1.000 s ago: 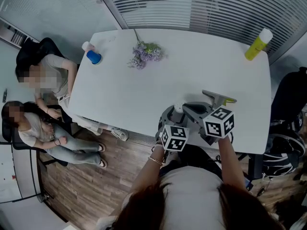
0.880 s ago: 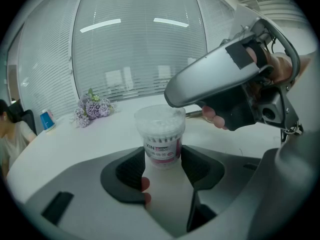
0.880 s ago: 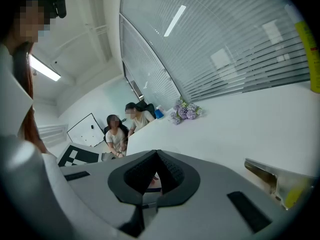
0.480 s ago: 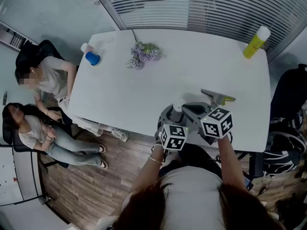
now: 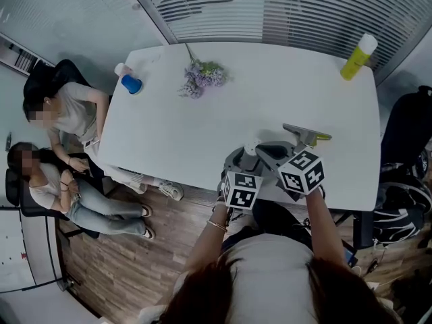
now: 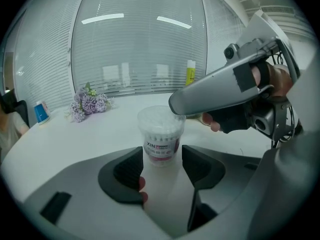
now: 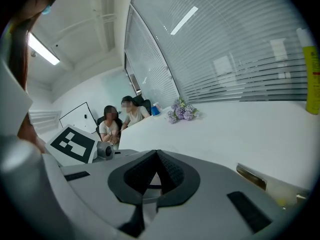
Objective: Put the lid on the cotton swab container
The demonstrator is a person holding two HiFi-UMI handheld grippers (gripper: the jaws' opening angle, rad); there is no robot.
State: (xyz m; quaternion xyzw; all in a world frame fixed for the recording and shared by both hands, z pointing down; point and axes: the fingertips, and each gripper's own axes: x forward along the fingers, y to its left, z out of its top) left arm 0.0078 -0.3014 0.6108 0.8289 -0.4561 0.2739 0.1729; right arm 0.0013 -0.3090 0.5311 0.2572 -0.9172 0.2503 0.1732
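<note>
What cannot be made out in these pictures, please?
Head view: cotton swab container too small for detail.
Left gripper view: the lid's right edge is covered by the right gripper, so its seating is unclear.
Right gripper view: yellow bottle cut off by the edge.

The person wears a pale grey top (image 5: 268, 268) that leaves both forearms bare. Long dark hair (image 5: 202, 295) with a reddish tinge frames it along the head view's six o'clock edge. A thin bangle (image 5: 217, 226) circles the wrist behind the left hand (image 5: 224, 211), near six o'clock.
</note>
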